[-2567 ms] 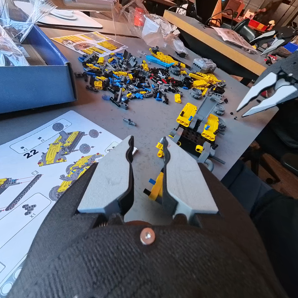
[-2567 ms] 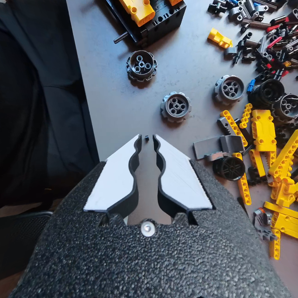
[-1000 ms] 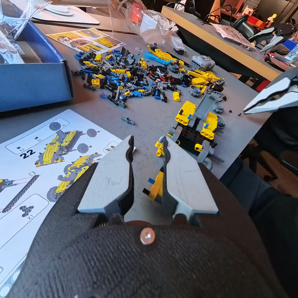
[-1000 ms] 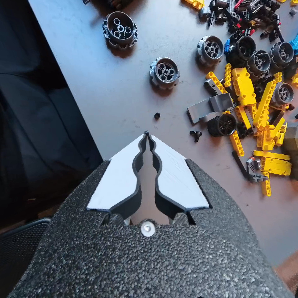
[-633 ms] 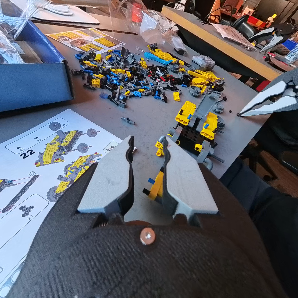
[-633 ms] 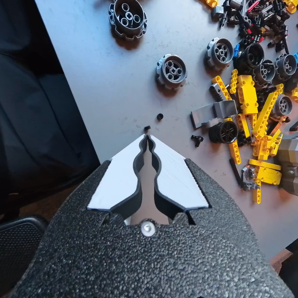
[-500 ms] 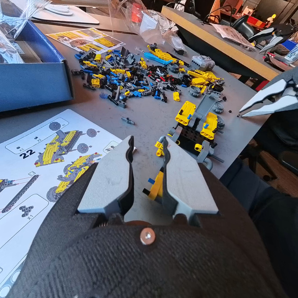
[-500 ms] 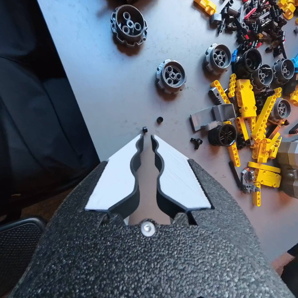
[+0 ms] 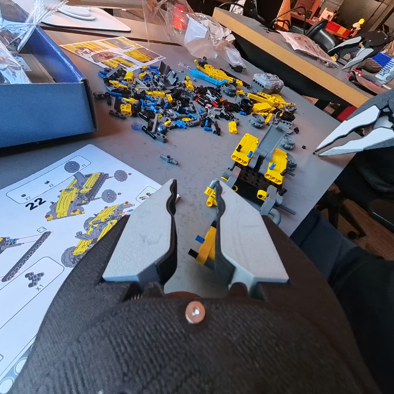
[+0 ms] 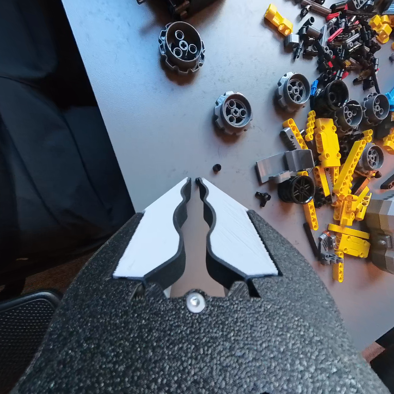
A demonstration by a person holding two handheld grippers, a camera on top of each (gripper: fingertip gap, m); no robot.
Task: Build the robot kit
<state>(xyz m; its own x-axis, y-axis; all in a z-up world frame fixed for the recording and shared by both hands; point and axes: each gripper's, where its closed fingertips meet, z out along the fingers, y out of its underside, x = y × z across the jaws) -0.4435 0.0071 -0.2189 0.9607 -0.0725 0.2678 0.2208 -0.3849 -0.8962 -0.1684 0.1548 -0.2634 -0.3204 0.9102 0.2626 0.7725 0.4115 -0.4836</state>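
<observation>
1. The right gripper (image 10: 193, 180) is keeping its jaws narrowly apart at the frame's centre, low over the grey table (image 10: 149, 106).
2. A tiny black piece (image 10: 197, 180) is sitting in that gap, touching the tip of the finger on the frame's right side. I cannot tell whether it is being pinched.
3. A second small black ring (image 10: 216, 167) is lying just beyond the tips, up and to the right. A grey toothed wheel (image 10: 233, 113) is resting farther up.
4. A black connector (image 10: 263, 197) and a black spoked wheel (image 10: 298, 189) are lying right of the fingers, at the edge of a heap of yellow beams (image 10: 326, 140).
5. The left gripper (image 9: 195, 185) is hovering with its jaws well apart and nothing between them. A yellow beam (image 9: 205, 245) is showing on the table below the gap.
6. A half-built yellow and black model (image 9: 258, 168) is standing just beyond its tips.
7. An instruction booklet (image 9: 42, 223) is lying at lower left, carrying printed diagrams, a bold step numeral and small count marks. A blue box (image 9: 42, 110) is sitting at upper left.
8. Compared with half a second ago, the right jaws are standing closer together. The tiny piece was then lying just off the left fingertip and is now inside the gap. The left gripper is staying where it was.
</observation>
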